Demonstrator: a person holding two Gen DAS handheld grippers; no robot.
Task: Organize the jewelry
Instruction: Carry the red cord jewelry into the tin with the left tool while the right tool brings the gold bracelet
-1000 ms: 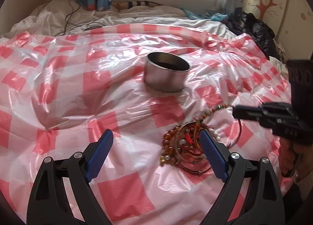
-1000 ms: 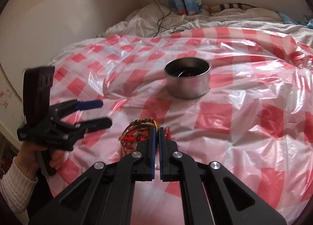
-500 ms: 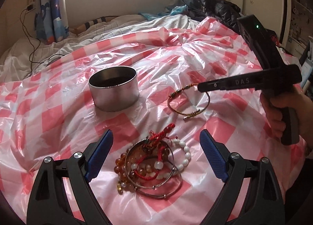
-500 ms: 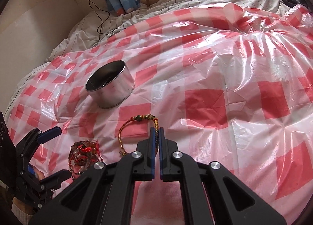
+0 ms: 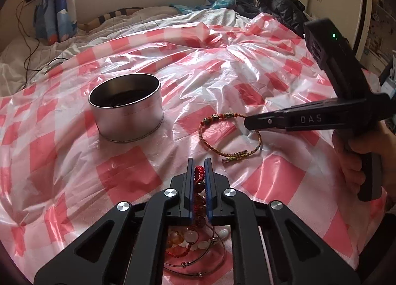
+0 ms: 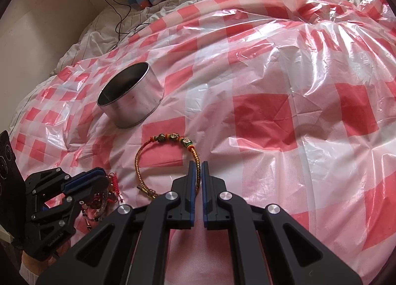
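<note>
A round metal tin (image 5: 126, 106) (image 6: 128, 98) stands open on the red-and-white checked plastic sheet (image 5: 247, 74) (image 6: 272, 87). My right gripper (image 6: 197, 166) (image 5: 246, 121) is shut on the gold cord bracelet with green beads (image 6: 158, 156) (image 5: 230, 136), which lies on the sheet right of the tin. My left gripper (image 5: 199, 163) (image 6: 99, 177) is shut on a red woven bracelet (image 5: 199, 173) at the top of a pile of bead bracelets and wire bangles (image 5: 195, 245) (image 6: 104, 198).
The sheet covers a bed with rumpled white bedding (image 5: 148, 22). A black cable (image 6: 118, 22) lies at the far left. Dark clothes (image 5: 277, 5) are heaped at the far right by a wall.
My left gripper has closed from wide open onto the red bracelet in the pile. My right gripper has kept hold of the gold bracelet, now resting on the sheet right of the tin.
</note>
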